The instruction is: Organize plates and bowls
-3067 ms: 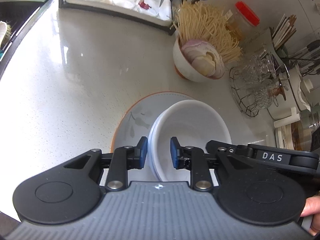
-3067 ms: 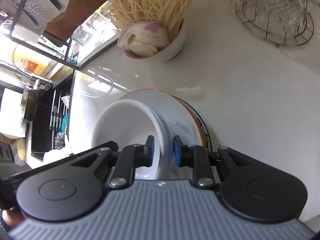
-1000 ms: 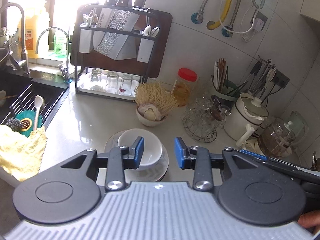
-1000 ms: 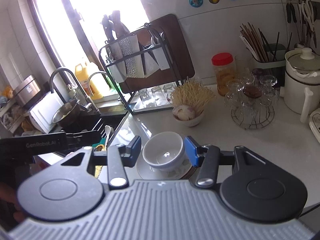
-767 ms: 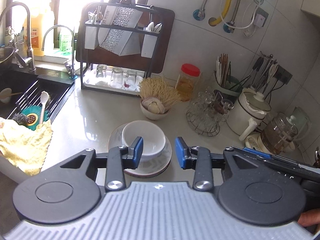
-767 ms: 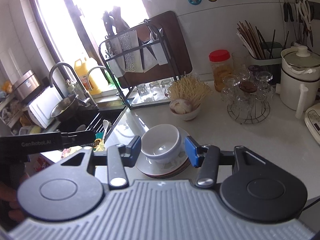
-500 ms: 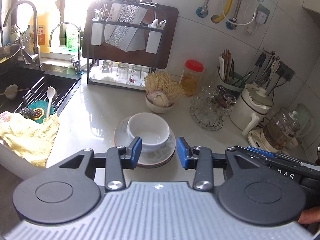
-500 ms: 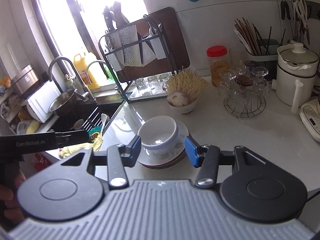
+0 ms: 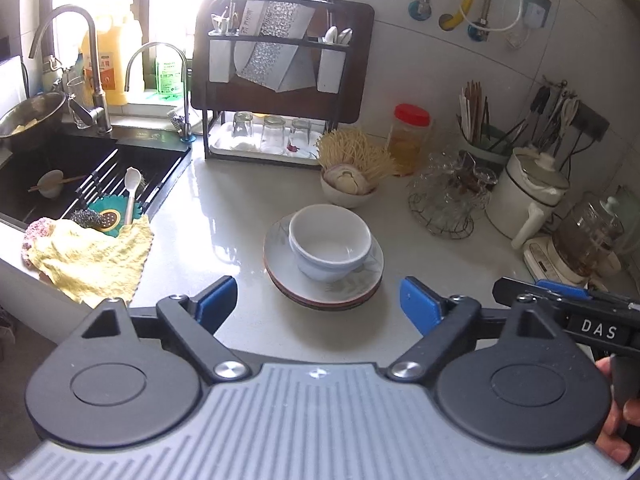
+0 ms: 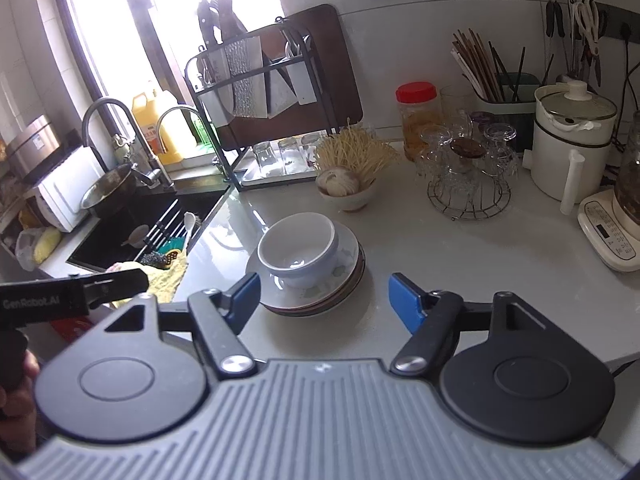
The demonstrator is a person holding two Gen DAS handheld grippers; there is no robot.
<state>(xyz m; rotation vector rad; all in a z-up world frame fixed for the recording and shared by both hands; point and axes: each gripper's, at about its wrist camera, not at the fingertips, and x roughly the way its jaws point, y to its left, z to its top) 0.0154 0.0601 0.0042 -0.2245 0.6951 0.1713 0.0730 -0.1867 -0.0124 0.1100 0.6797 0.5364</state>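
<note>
Backing off, both the left gripper (image 9: 316,300) and right gripper (image 10: 324,296) have just spread wide, empty; the bowls (image 9: 329,242) sit stacked on the plates (image 9: 324,292) at twelve o'clock, so stacking looks finished.

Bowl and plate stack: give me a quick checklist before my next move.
1. White bowls nested upright, centred on the plate stack: ok.
2. Left tool empty: ok; its jaws have just been opening, nothing between them.
3. Right tool empty: ok; jaws also just opened, clear of the stack.
4. Plates aligned: cannot tell fully; the right wrist view shows rims slightly offset.
5. Counter around the stack free: ok; the noodle bowl and glass rack stand apart behind it.
6. More loose plates or bowls to gather: cannot tell.
</note>
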